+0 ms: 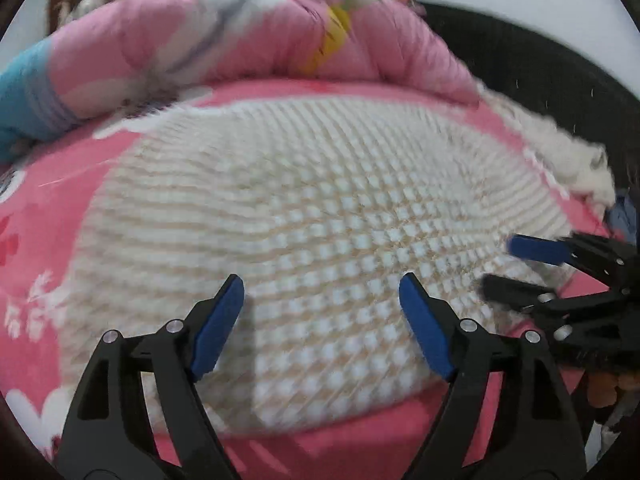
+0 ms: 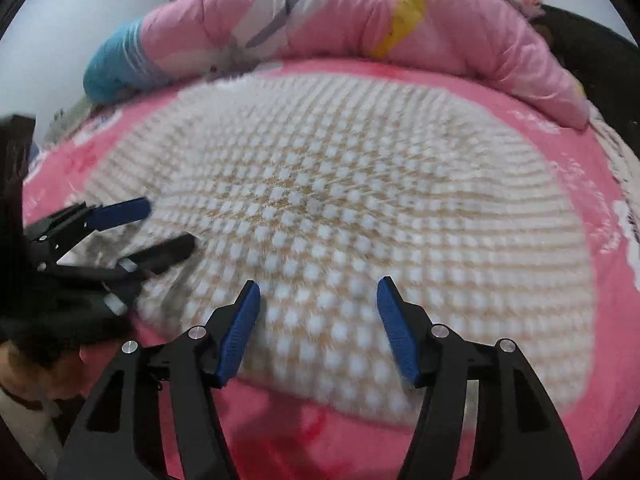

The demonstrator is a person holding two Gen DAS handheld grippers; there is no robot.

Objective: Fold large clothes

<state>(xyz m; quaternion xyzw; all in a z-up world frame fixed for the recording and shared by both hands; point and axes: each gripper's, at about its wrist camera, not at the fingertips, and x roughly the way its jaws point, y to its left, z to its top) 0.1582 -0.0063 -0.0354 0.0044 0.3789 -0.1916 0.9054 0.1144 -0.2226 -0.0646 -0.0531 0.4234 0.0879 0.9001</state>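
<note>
A large cream and white knitted garment [image 1: 304, 208] with a raised checked texture lies spread flat on a pink bed sheet [image 1: 36, 224]; it also fills the right wrist view [image 2: 360, 216]. My left gripper [image 1: 322, 284] is open and empty, just above the garment's near edge. My right gripper [image 2: 318, 290] is open and empty, also over the near edge. Each gripper shows in the other's view: the right one [image 1: 496, 266] at the right, the left one [image 2: 170, 226] at the left, both open over the garment.
A rolled pink quilt [image 1: 248, 36] with a blue end [image 1: 24, 100] lies across the far side of the bed, also in the right wrist view [image 2: 340, 20]. A white fluffy fabric [image 1: 560, 152] lies at the bed's right edge. A dark headboard [image 1: 540, 68] stands behind.
</note>
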